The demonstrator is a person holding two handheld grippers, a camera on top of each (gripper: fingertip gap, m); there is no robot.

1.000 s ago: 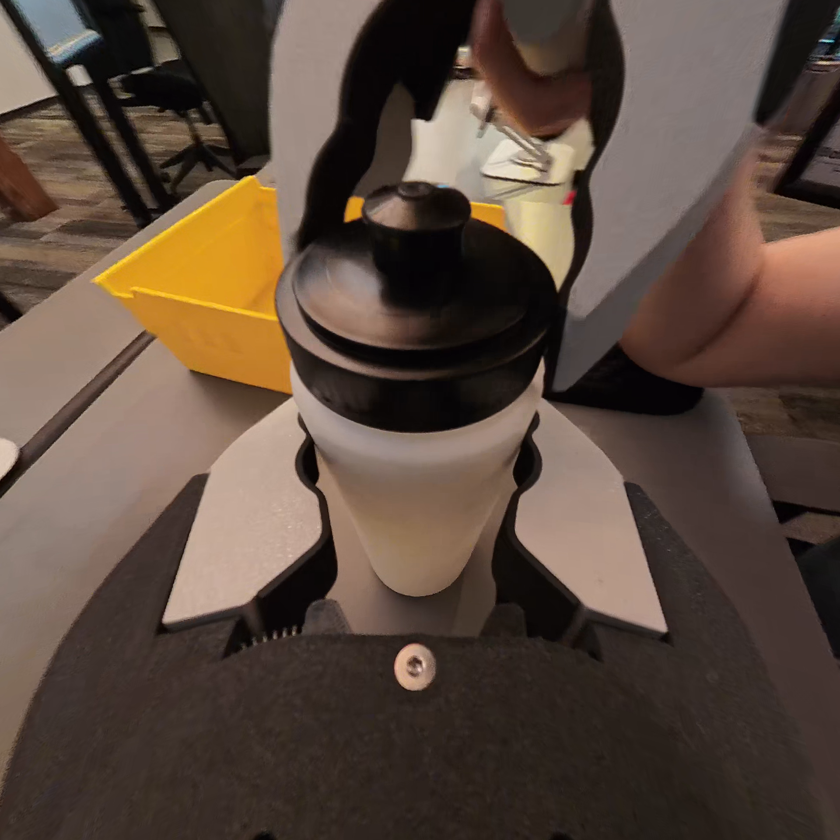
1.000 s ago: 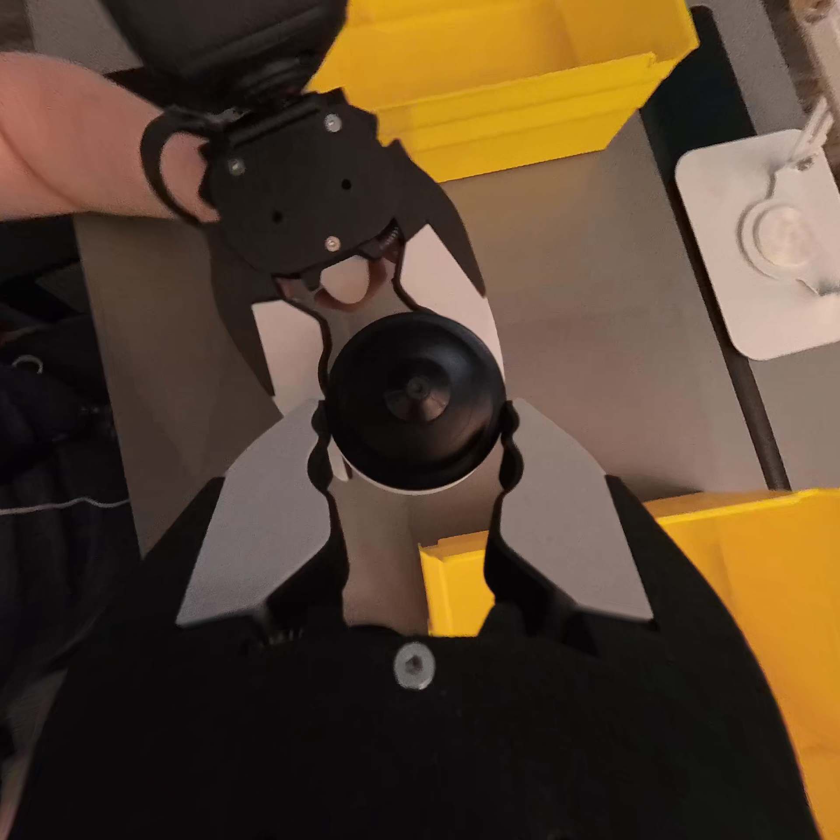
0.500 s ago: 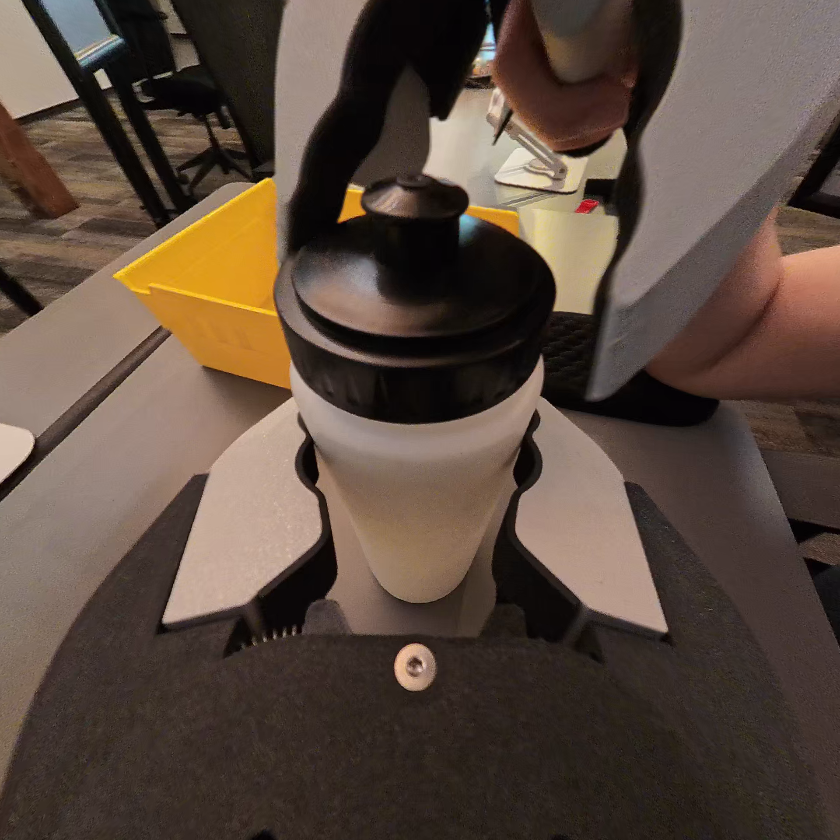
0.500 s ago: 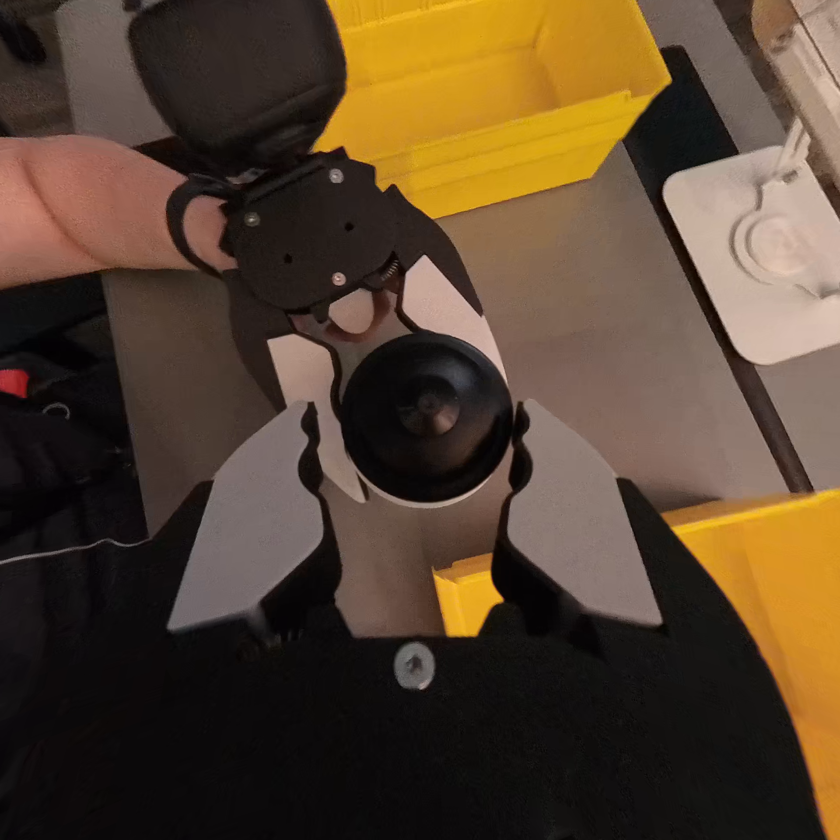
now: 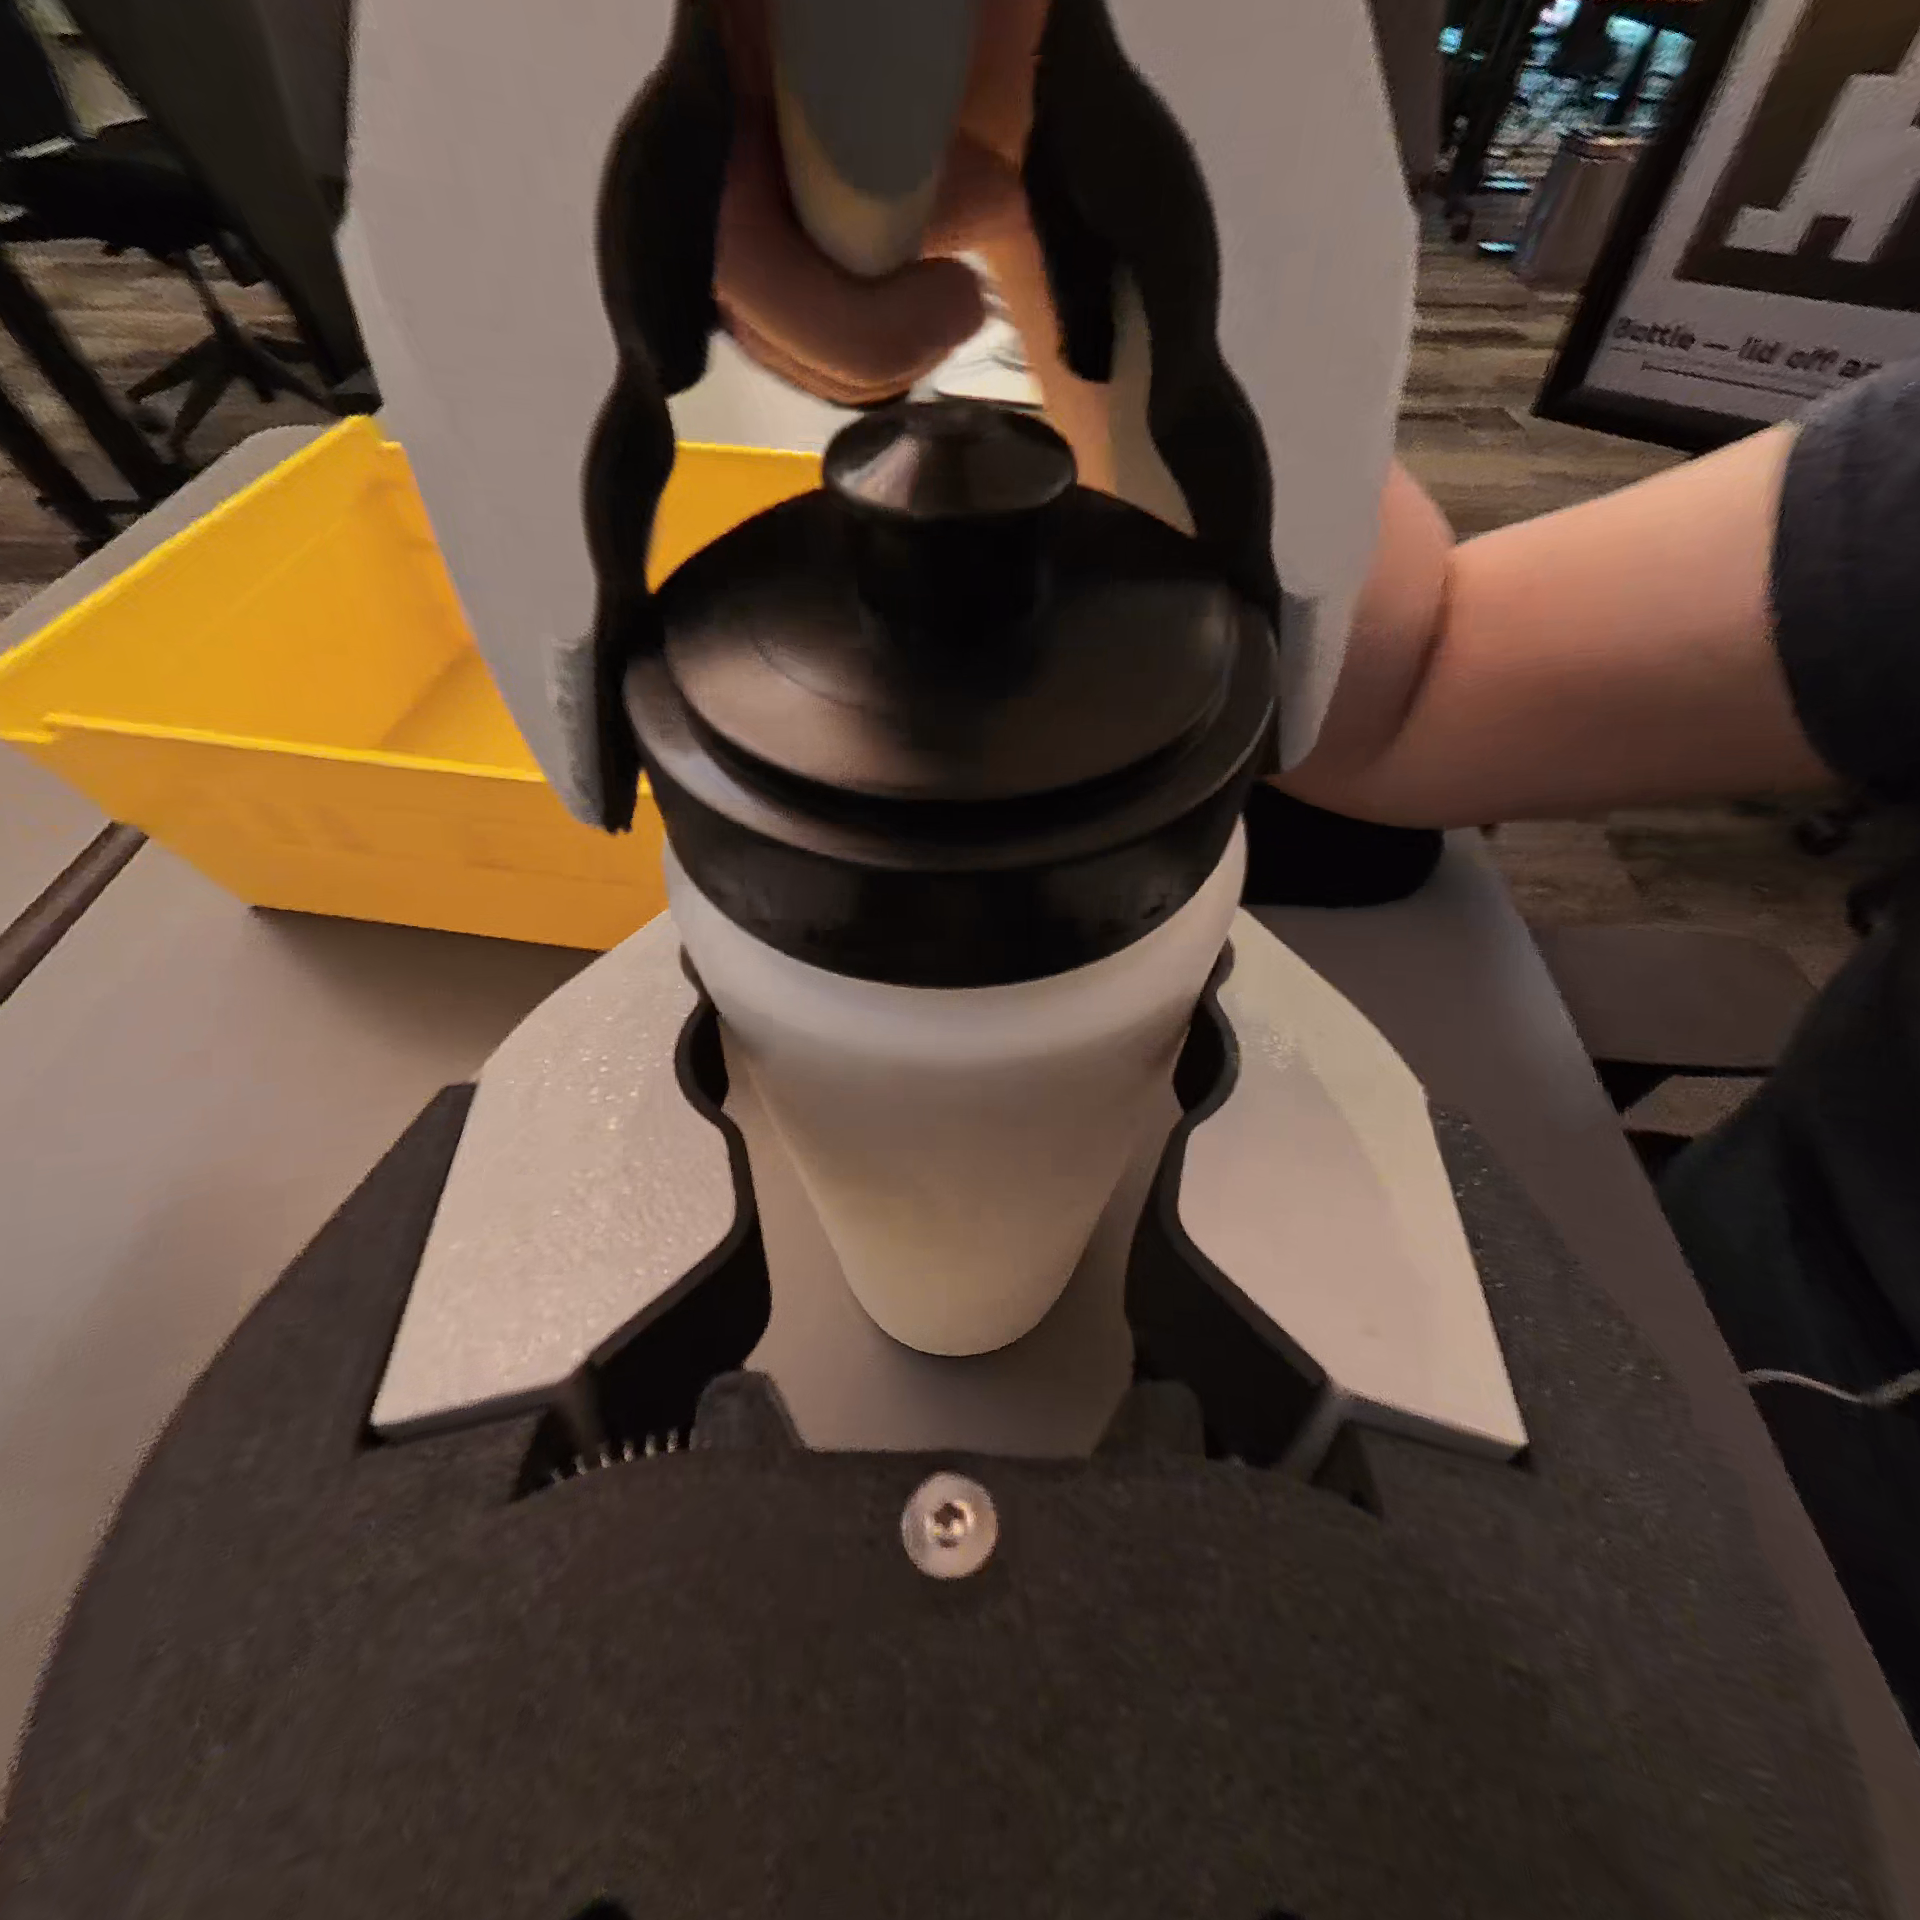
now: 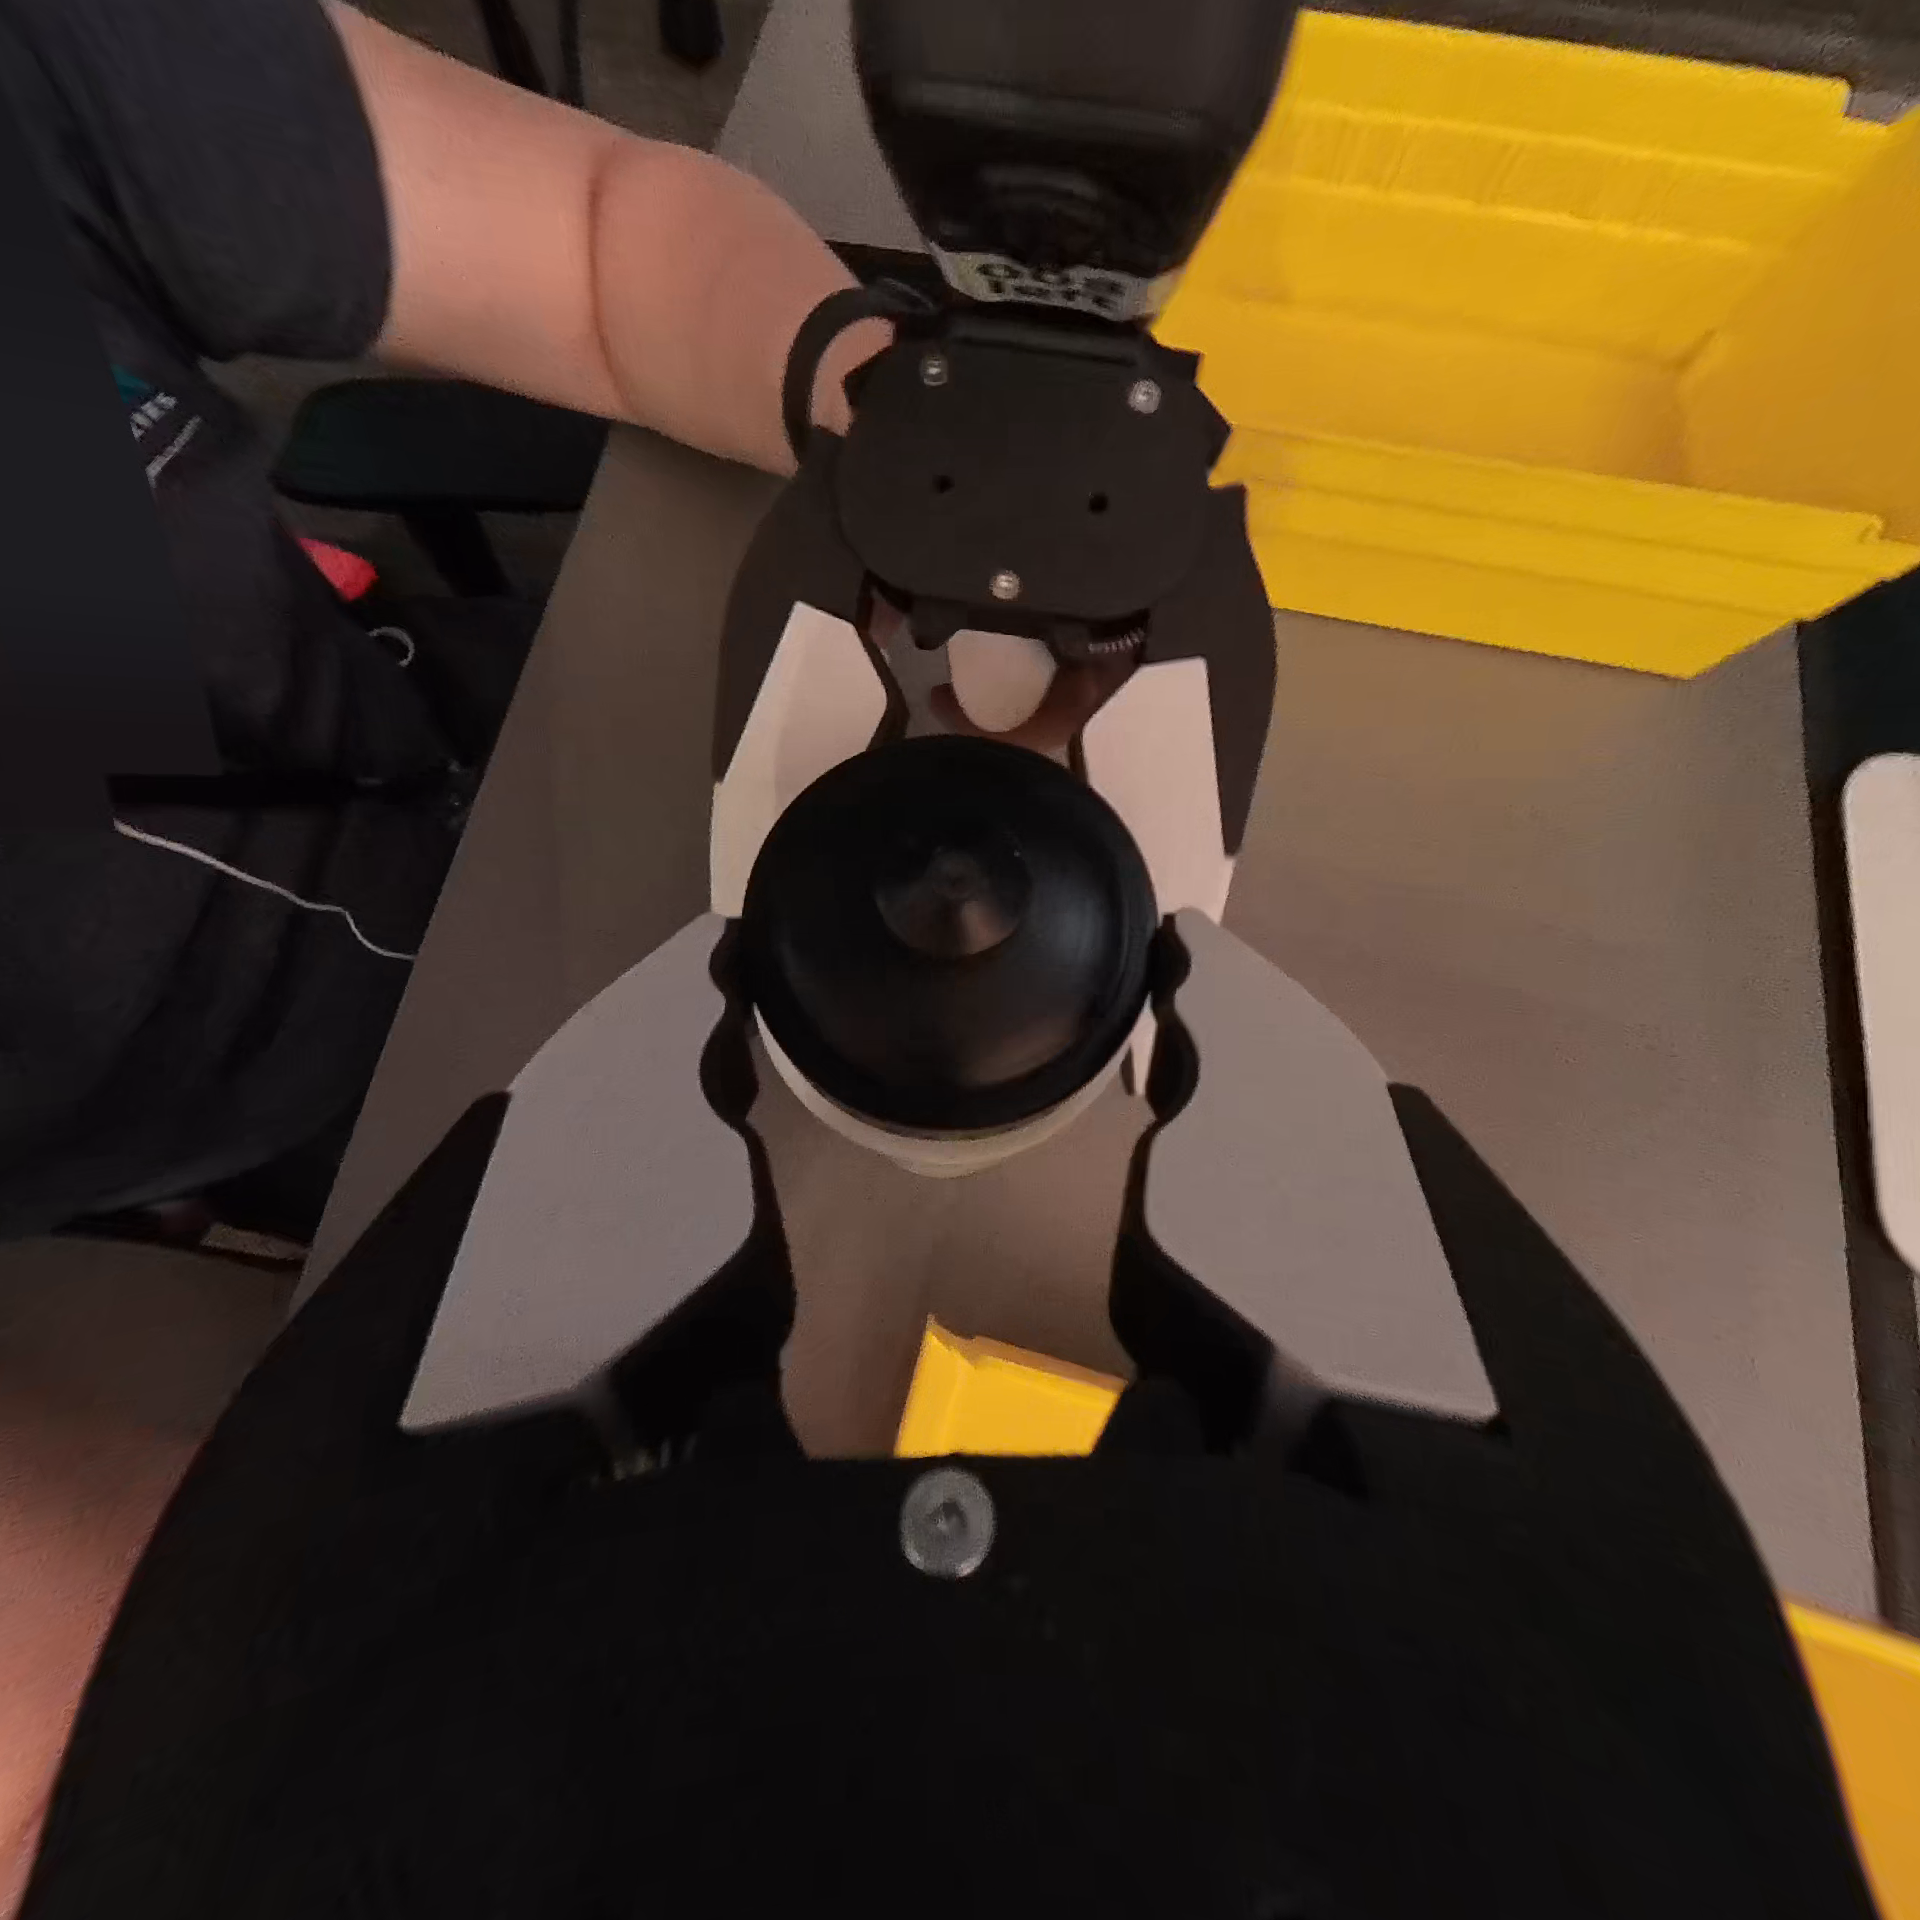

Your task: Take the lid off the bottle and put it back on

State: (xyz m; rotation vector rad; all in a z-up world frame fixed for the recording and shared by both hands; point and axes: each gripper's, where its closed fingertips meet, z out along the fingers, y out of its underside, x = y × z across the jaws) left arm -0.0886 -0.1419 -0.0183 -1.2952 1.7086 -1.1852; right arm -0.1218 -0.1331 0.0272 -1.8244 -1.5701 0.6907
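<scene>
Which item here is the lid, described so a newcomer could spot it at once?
Start at the grey table with the yellow bin on it; in front of the bin stands a white bottle, held by the left gripper. The lid is the round black cap on top of it, clasped by the right gripper. Its raised central spout sets it apart from the other black parts.

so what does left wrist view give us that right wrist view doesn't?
Left wrist only: the white bottle body side-on, clamped by the left gripper, and a framed sign behind.

Right wrist only: the lid from straight above, flanked by the right gripper, a white pad at the table edge, and a second yellow bin nearer the camera.

Both: bottle, black lid on, both grippers, grey table, yellow bin.
</scene>
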